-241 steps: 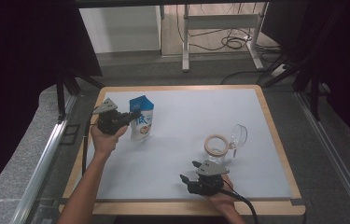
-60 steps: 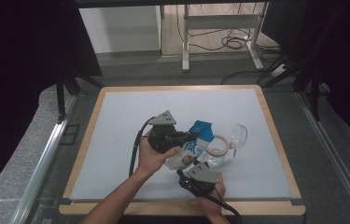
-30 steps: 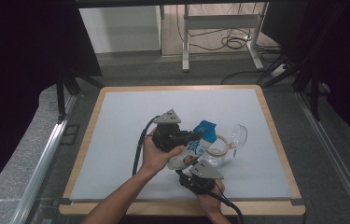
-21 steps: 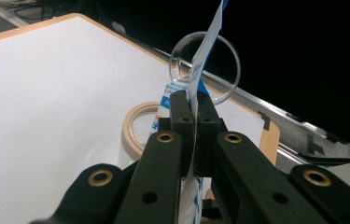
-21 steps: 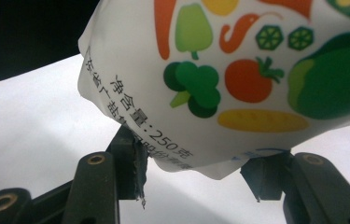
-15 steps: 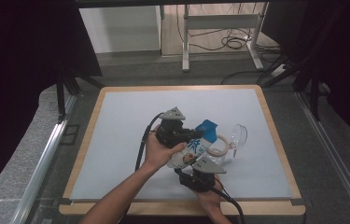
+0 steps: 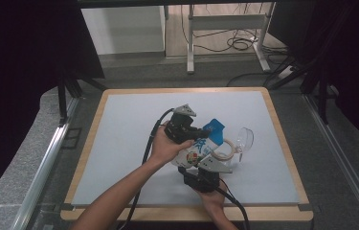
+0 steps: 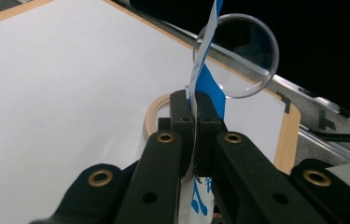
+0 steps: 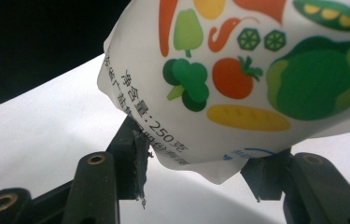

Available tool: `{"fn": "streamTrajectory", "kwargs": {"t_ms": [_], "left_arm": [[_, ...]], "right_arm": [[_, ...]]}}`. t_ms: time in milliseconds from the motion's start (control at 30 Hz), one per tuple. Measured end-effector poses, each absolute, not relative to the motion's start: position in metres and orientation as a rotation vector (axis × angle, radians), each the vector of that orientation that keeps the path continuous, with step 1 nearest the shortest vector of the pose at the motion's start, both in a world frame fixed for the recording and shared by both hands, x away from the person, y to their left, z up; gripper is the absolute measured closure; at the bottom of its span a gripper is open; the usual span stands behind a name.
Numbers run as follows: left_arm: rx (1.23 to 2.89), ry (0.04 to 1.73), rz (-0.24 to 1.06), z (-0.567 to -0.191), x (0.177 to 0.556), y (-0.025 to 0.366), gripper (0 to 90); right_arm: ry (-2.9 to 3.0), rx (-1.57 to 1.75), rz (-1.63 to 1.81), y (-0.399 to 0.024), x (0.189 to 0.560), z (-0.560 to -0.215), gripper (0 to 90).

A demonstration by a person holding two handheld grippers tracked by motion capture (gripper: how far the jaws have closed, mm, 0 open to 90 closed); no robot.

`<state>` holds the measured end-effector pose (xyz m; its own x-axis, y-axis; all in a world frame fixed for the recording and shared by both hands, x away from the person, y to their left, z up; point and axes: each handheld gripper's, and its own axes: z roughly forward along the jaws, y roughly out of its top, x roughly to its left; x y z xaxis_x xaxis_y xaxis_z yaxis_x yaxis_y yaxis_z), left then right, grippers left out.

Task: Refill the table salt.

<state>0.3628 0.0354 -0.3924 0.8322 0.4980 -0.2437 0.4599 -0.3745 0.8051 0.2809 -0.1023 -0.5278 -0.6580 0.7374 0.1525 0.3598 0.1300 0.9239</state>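
Left tool [image 8: 193, 109] is clamped tight on the pouch [image 7: 201, 146]'s flat blue top seal, right tool [image 9: 196, 175] pinching its bottom corner, above the table [image 7: 119, 139]. Soft, floppy, probably slick; grab the seams, not the belly, next to that fragile-looking glass [image 7: 245, 139].

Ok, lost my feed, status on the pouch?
Left gripper shut on pouch top. Right gripper clamps its bottom. Glass and ring close beside.

Pouch [image 9: 256, 79]: glossy printed plastic film, smooth. Bowl [image 8: 245, 56]: clear glassy material. Ring [image 7: 223, 148]: pale wood. Table board [image 7: 119, 129]: matt white, wood-framed. Gripper jaws: matt black plastic.
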Motion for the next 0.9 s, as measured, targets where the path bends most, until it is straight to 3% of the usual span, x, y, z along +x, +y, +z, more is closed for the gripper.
{"fn": "streamTrajectory", "kwargs": {"t_ms": [700,733,800,900], "left_arm": [[1.989,0.675,0.149,-0.376,0.337,0.038,90.0],[1.978,0.672,0.154,-0.374,0.335,0.037,90.0],[1.987,0.664,0.177,-0.372,0.331,0.035,90.0],[1.989,0.666,0.193,-0.371,0.329,0.034,90.0]], "right_arm": [[1.988,1.020,1.492,-0.102,0.279,-0.523,43.5],[1.960,1.020,1.469,-0.099,0.276,-0.522,34.5],[1.965,0.990,1.459,-0.094,0.275,-0.520,26.6],[1.963,1.015,1.504,-0.094,0.276,-0.518,21.1]]}}
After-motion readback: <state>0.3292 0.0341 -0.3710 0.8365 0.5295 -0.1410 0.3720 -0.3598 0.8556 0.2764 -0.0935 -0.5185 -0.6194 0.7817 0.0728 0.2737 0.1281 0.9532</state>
